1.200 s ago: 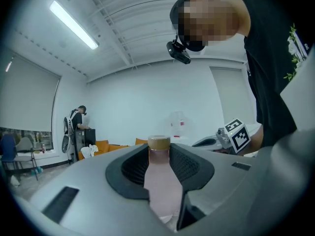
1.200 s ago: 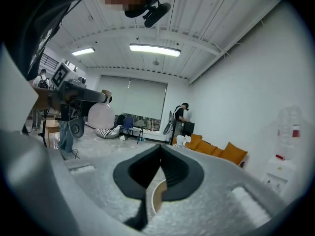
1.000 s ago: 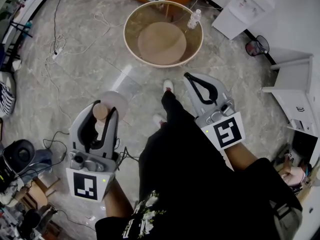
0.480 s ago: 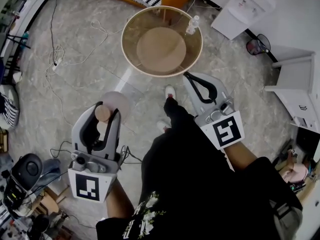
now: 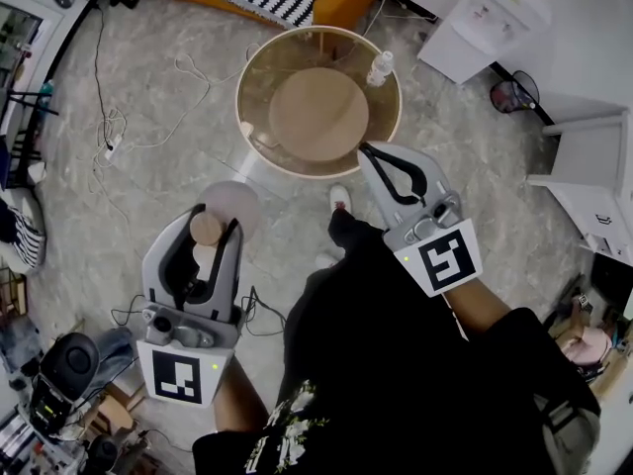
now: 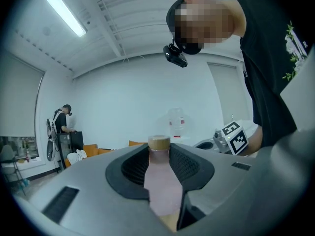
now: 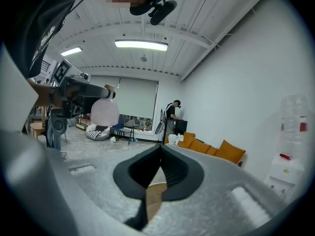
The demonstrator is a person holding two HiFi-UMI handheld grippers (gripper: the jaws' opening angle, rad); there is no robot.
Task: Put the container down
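- A person stands on a marbled floor [image 5: 148,166] with both forearms held out in front, a hand-held gripper in each, both pointing ahead and roughly level.
- The left gripper [image 5: 205,228] is over the bare floor, short of the round table [image 5: 242,97]. Its claw is spread wide and pinches the neck of the container [image 5: 232,204].
- The container is a pale pink, see-through bottle with a tan cap. It is upright, cap on top, its rounded body hanging below the claw and clear of the floor. Whether anything is inside cannot be made out.
- The right gripper [image 5: 371,152] reaches further ahead. Its tips show against the table's near right rim. Its claw is pressed together with nothing in it.
- A clear plastic bottle [image 5: 380,67] stands upright at the table's far right edge.
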